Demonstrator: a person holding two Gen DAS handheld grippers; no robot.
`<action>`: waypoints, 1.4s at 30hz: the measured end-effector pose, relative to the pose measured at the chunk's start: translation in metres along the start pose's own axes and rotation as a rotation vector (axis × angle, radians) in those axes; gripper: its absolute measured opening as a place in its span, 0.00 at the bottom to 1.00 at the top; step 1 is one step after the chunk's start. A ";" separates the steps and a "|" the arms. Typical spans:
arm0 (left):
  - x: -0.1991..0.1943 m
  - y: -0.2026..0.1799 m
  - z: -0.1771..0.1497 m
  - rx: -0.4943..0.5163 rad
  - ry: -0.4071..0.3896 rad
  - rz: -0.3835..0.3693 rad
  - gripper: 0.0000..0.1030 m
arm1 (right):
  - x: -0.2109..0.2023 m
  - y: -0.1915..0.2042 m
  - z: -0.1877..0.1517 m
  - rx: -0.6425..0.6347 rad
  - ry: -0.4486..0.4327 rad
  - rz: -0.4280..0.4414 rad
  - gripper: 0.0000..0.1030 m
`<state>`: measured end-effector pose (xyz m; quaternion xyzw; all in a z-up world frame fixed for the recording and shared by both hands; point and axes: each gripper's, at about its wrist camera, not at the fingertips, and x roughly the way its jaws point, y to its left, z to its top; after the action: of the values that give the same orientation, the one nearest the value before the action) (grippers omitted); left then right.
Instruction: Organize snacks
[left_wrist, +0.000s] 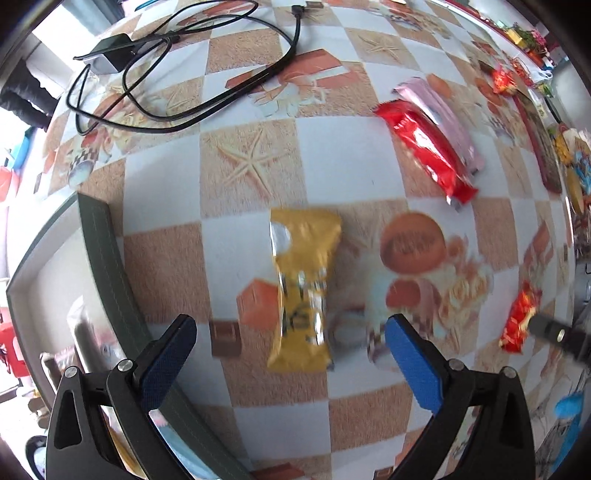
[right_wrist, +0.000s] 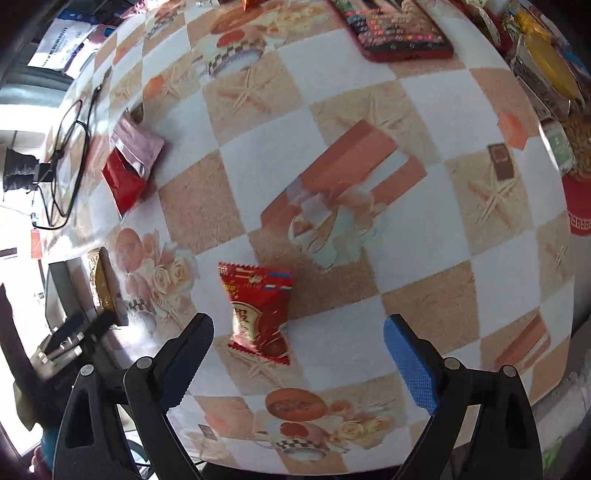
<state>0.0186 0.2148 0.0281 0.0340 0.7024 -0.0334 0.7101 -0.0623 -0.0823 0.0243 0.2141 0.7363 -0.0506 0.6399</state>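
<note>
The left tool (left_wrist: 290, 334) hangs over the bench (left_wrist: 162, 177) with its blue pads spread wide and nothing between them. A yellow snack packet (left_wrist: 301, 288) lies flat on the checkered cloth directly ahead of it, its near end in line with the gap of the fingers. Further ahead and to that tool's right lie a long red packet (left_wrist: 424, 151) and a pink packet (left_wrist: 441, 114) side by side, touching. A black cable (left_wrist: 177, 74) loops far ahead to its left.

The right tool (right_wrist: 298, 330) is likewise released, pads wide apart. A small red snack packet (right_wrist: 258, 314) rests on the bench between them, nearer the left pad, untouched.
</note>
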 end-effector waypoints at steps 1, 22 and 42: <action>0.003 0.000 0.003 -0.002 0.010 0.004 0.99 | 0.003 0.003 0.000 0.007 0.004 -0.015 0.92; 0.017 -0.015 0.007 0.035 0.019 0.002 1.00 | 0.048 0.073 0.017 -0.048 0.013 -0.192 1.00; 0.016 -0.007 0.009 0.034 0.032 0.002 1.00 | 0.047 0.074 0.007 -0.058 -0.006 -0.191 1.00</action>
<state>0.0267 0.2072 0.0118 0.0470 0.7130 -0.0441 0.6982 -0.0319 -0.0063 -0.0071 0.1240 0.7527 -0.0907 0.6402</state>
